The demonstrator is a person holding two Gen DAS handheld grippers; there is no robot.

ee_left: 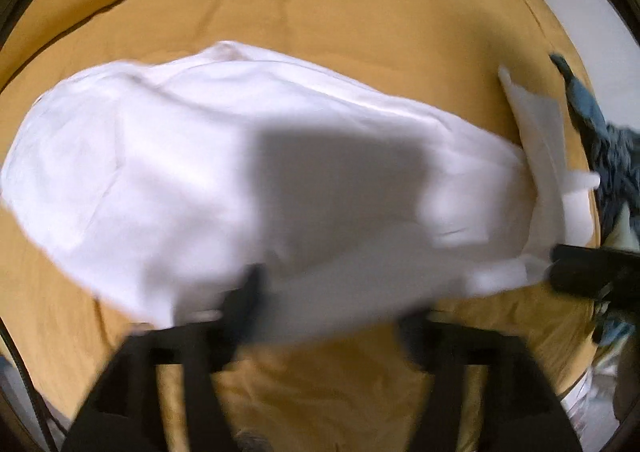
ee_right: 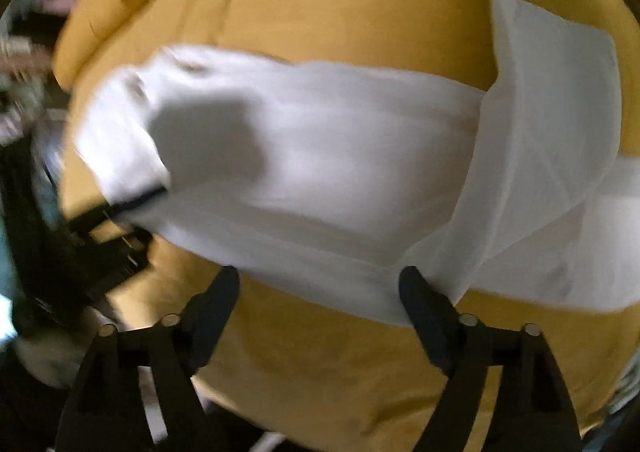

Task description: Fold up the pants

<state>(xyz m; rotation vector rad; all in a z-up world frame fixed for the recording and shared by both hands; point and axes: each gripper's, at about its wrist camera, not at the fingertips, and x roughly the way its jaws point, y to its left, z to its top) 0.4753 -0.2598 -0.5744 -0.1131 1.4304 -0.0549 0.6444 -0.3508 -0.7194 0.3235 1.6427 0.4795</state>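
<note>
White pants [ee_left: 248, 172] lie folded across a mustard-yellow bedspread [ee_left: 320, 12]; they also show in the right wrist view [ee_right: 320, 172]. A loose part of the pants [ee_right: 552, 92] is flipped up at the right end. My left gripper [ee_left: 332, 304] is open, its fingers wide apart at the near edge of the pants, the left finger [ee_left: 244, 296] against the cloth. My right gripper [ee_right: 320, 284] is open at the near edge too, its right finger [ee_right: 420, 292] touching the hem. Each gripper shows in the other's view, the right gripper [ee_left: 588, 268] and the left gripper [ee_right: 108, 236]. Both views are motion-blurred.
A blue-grey garment [ee_left: 612, 156] lies at the bed's right edge. The yellow bedspread [ee_right: 340, 372] spreads around the pants. Cluttered dark things [ee_right: 24, 92] stand beyond the bed's left side.
</note>
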